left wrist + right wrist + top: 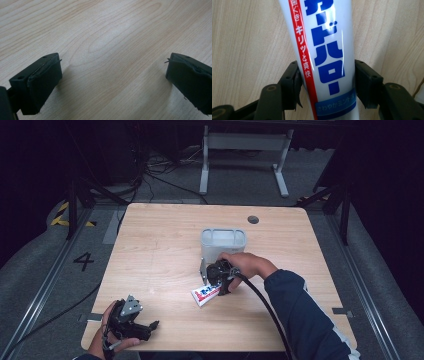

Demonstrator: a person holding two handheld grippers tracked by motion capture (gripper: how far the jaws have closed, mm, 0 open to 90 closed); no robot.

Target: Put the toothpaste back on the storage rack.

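Room: dark all around, grey floor, black cables at the top of the high view.
Table (pixel 165 245): light wood, mid frame, bare on its left half.
Cup (pixel 223 243): pale, open on top, upright, just above the middle of the high view.
Tube (pixel 206 294): white with red and blue print, flat on the table, just below the cup, a bit left of centre.
Right gripper (pixel 216 276): over the near end of the tube, between tube and cup in the high view.
Right jaws: closed in on the tube (pixel 319 57), one black pad pressed on each side near the bottom of the right gripper view.
Left gripper (pixel 131 319): lower left of the high view, resting low by the table edge, well apart from the tube.
Left jaws: wide apart, nothing between them, bare wood in the gap.
Likely goal: a guess only, tube into the cup.
Could slip: smooth round tube, narrow grip near one end, so may slide out or swing down when lifted.
Could squash: soft tube, a hard squeeze may dent it or push paste out.
Could tip: cup very near the right hand (pixel 245 264), a bump may knock it over.
Could miss: long tube, small cup mouth, may catch on the rim.
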